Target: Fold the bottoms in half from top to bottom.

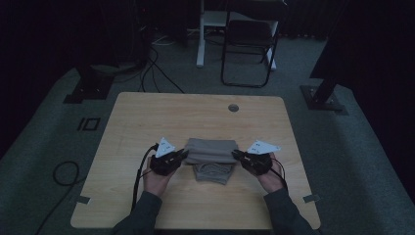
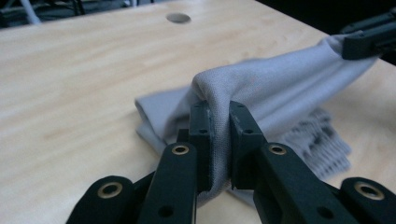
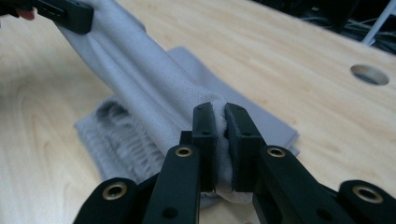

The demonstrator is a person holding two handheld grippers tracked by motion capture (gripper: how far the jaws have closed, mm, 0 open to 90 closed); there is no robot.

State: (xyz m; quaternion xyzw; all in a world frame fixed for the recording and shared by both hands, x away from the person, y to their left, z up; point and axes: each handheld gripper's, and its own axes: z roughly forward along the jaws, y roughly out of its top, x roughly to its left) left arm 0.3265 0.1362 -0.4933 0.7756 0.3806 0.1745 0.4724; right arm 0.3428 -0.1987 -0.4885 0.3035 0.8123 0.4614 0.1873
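Both jaws pinch a grey cloth (image 1: 210, 151) at mid-table (image 1: 147, 117): left gripper (image 1: 184, 155) holds its left end, right gripper (image 1: 236, 155) its right, fold stretched sideways between them.

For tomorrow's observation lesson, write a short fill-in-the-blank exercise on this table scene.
1. Both tongs, the left tongs and the right tongs, are shut on a grey ____.
2. The cloth lies on a ____ table.
3. Near the table's far edge is a round ____.
4. Behind the table stands a dark ____.

Missing words: cloth; wooden; hole; chair
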